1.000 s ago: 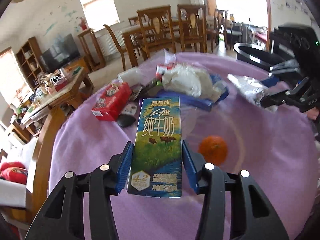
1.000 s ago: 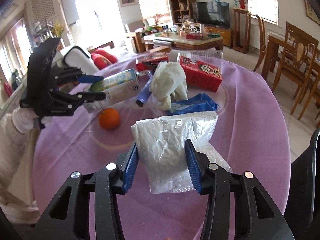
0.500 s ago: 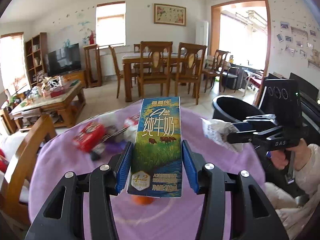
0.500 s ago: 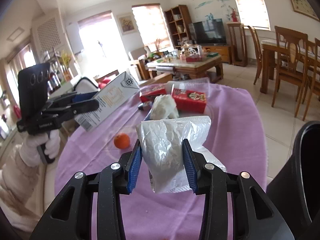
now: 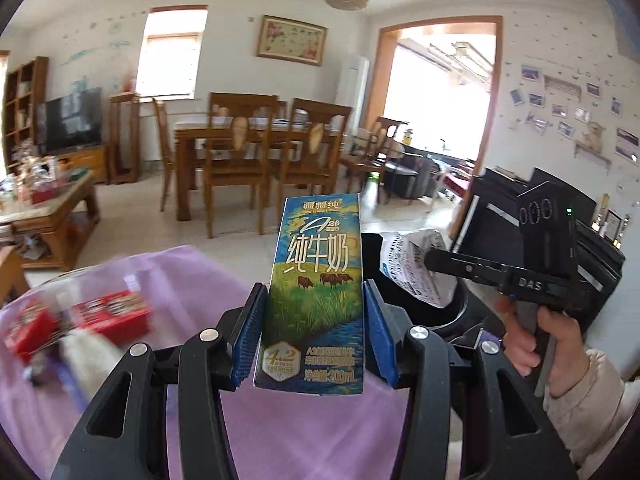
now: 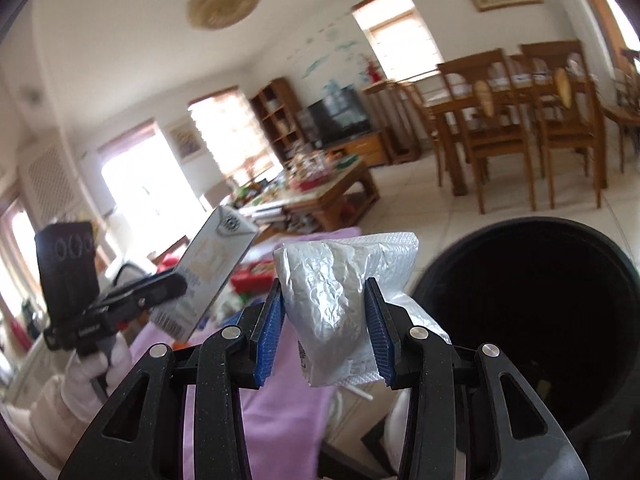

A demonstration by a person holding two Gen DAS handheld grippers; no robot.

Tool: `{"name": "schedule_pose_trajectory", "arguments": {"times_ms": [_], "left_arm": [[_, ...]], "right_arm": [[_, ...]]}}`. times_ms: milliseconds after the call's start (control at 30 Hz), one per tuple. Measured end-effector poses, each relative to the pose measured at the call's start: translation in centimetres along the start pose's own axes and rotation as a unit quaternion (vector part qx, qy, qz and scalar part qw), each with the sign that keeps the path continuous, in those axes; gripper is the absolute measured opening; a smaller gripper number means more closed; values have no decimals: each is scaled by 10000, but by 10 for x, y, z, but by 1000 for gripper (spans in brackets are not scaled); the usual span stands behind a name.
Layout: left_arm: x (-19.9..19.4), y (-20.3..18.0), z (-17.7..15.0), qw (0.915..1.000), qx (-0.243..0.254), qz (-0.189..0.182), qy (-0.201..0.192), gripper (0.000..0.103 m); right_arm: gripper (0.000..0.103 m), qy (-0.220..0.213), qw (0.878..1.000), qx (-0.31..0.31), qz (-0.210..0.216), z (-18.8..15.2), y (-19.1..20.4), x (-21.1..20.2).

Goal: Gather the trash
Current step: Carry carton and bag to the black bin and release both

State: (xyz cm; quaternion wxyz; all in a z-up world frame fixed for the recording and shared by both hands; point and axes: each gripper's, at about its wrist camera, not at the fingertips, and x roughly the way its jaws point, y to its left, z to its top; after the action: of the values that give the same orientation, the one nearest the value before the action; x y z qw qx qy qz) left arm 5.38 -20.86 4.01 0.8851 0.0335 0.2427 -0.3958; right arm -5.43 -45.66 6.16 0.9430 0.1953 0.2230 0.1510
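Aloft, left gripper (image 5: 314,334) clamping milk carton (image 5: 316,300), right gripper (image 6: 326,330) pinching wrapper (image 6: 340,304)

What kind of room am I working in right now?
Most likely a home living and dining room: wooden dining table with matching chairs, a TV beside a bookshelf, and a cluttered coffee table.

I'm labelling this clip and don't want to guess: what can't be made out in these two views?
- Inside of the black trash bin, right wrist view: all dark, contents unreadable.
- Red boxes on the purple tablecloth, left wrist view: motion blur hides the print.
- Bin in the left wrist view: mostly hidden behind the milk carton and the silver wrapper.
- Small print on the wrapper, both views: too small.
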Motion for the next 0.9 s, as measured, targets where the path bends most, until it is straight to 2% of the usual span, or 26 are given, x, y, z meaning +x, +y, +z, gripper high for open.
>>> {"name": "schedule_pose_trajectory", "arguments": {"times_ms": [233,533,900], "left_arm": [[70,-56,2,9988,108,-402,251,48],[127,-79,-5,9962,-12,-517,705,48],[143,-83,-9,9943,-79,-427,971,48]], "right_arm": [[40,-357,9961,756,-291,-6,-78,-38],[40,-486,9878,1381,-525,-24,-137,-52],[43,-371,9830,1668,-674,-33,-136,-39]]}}
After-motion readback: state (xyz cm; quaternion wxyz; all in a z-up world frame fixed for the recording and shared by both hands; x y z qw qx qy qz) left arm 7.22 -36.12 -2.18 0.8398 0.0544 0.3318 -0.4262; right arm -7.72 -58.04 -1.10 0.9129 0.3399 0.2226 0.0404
